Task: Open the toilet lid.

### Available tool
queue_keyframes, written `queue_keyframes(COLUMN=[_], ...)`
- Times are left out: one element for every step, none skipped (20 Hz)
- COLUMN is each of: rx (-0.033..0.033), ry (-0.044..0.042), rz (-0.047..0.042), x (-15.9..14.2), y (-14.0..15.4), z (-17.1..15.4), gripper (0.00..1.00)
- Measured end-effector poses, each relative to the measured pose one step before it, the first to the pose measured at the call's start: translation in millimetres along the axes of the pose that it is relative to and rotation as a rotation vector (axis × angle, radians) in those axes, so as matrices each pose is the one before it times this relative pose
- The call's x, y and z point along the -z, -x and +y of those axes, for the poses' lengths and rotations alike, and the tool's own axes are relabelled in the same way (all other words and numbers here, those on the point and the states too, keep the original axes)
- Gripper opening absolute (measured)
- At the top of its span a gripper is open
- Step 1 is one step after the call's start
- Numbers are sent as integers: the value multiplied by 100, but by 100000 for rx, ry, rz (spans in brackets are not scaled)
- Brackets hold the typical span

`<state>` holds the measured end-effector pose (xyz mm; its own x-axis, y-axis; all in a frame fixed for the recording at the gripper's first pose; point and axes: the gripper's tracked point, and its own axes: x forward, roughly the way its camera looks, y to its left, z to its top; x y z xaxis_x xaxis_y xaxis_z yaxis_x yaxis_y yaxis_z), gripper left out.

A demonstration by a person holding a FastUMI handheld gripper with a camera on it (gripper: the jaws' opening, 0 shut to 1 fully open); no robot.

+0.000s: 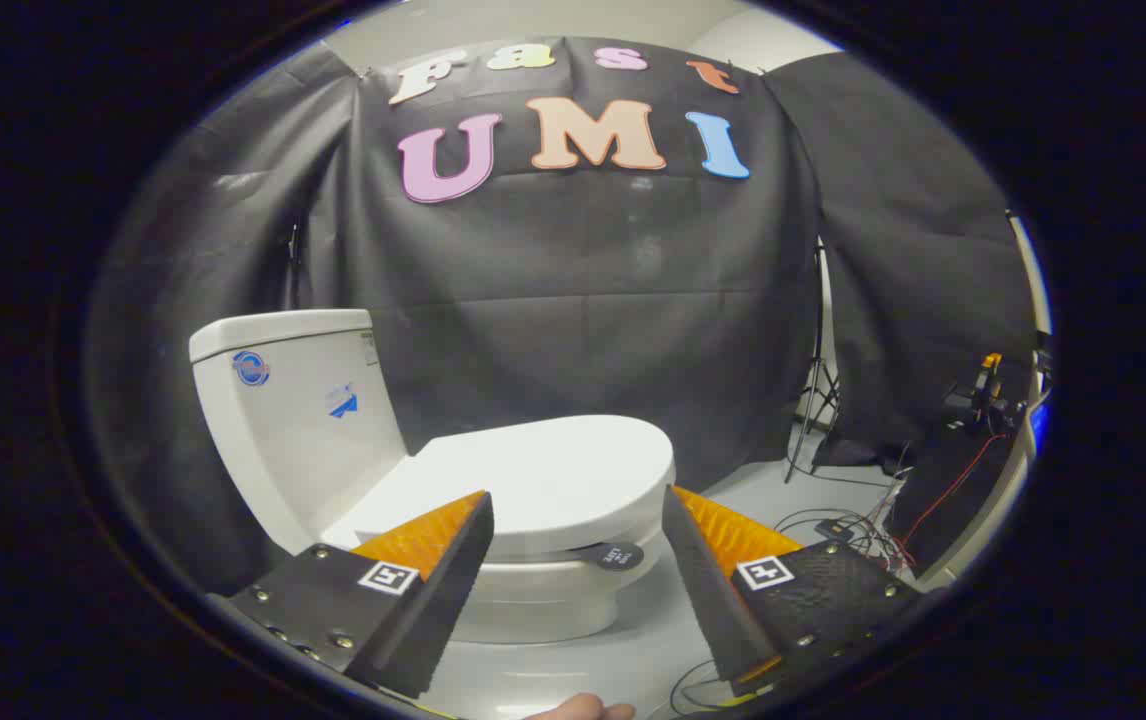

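A white toilet stands just ahead of my fingers, with its tank [283,400] at the back left. Its white lid [543,480] lies flat and closed over the seat and bowl [533,600]. My gripper [578,500] is open, its two fingertips spread wide to either side of the lid's front part, a little above and in front of it. Nothing is held between the fingers. A small dark round tab [618,556] sticks out under the lid's front rim, between the fingers.
Black cloth hangs behind the toilet. A light stand [815,400] and loose cables [833,525] lie on the pale floor to the right, near a dark box with red wires [963,470]. Part of a hand [578,710] shows below the fingers.
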<state>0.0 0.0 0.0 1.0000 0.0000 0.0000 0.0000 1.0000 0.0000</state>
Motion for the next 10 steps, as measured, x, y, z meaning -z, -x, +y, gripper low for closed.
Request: queue_keyframes(rx=[145,378,349,220,379,139,-3,134,218,19], ry=[-988,-806,-594,-373,-289,-410,-309,-58,80,-161], rz=[-202,-19,168,220,48,208,-130,-67,0,257], x=[83,192,100,237,56,135,0,10,21,161], y=[23,37,46,31,104,-14,91,-21,-33,-70], z=[-134,-130,-190,-156,-195,-150,-66,-65,-95,-61], gripper=[100,100,100,100,100,100,100,100,100,100])
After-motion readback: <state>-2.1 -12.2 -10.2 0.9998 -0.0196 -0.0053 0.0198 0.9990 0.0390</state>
